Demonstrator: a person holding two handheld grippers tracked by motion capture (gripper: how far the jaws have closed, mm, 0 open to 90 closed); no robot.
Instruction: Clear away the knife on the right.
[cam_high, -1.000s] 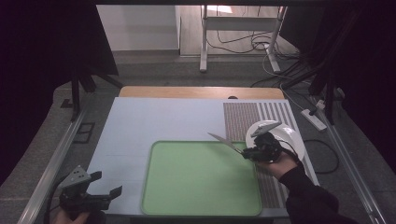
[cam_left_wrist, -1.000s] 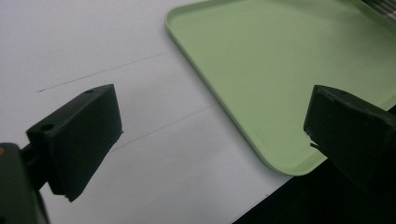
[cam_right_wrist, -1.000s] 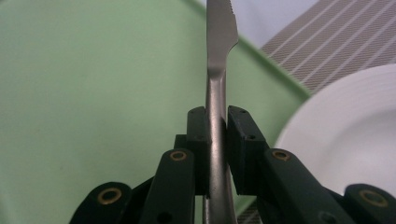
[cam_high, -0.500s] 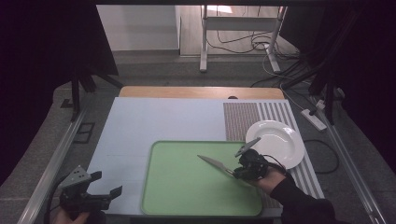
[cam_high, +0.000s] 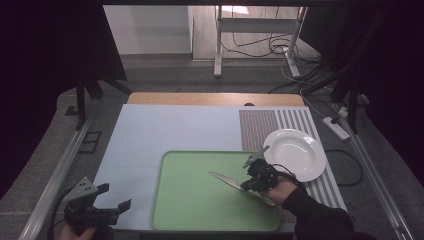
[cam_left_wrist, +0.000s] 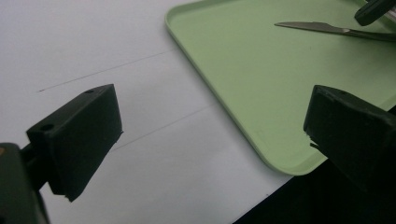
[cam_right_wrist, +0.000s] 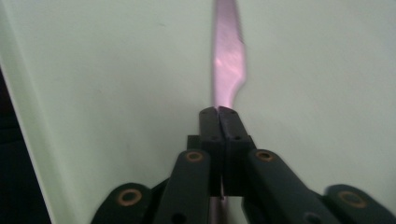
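- We hold the right gripper (cam_high: 252, 184) over the right part of the green tray (cam_high: 190, 210), its jaws pressed together on the handle of a knife (cam_high: 231, 181)
- Those jaws have just been closing, with the knife handle between them
- The knife blade points left and toward the far side, out over the tray's open middle; in the right gripper view the blade (cam_right_wrist: 226, 60) runs straight ahead from the closed jaws above the green surface
- We cannot tell whether the blade tip touches the tray or sits just above it
- The tray holds nothing else, so most of its floor lies free to the left of the blade
- The tray's near edge lies close to the table's near edge; its raised rim (cam_left_wrist: 219, 98) curves round the near-left corner
- We hold the left gripper (cam_high: 102, 207) at the near-left corner of the table, well apart from the knife, its jaws spread wide with nothing between them
- In the left gripper view, bare white table top (cam_left_wrist: 116, 46) lies between the jaws, just left of the tray
- A white plate (cam_high: 295, 150) sits empty on the striped mat (cam_high: 260, 125) at the right, just beyond the right gripper
- The far half of the white top is open between the tray and the wooden strip (cam_high: 200, 98)
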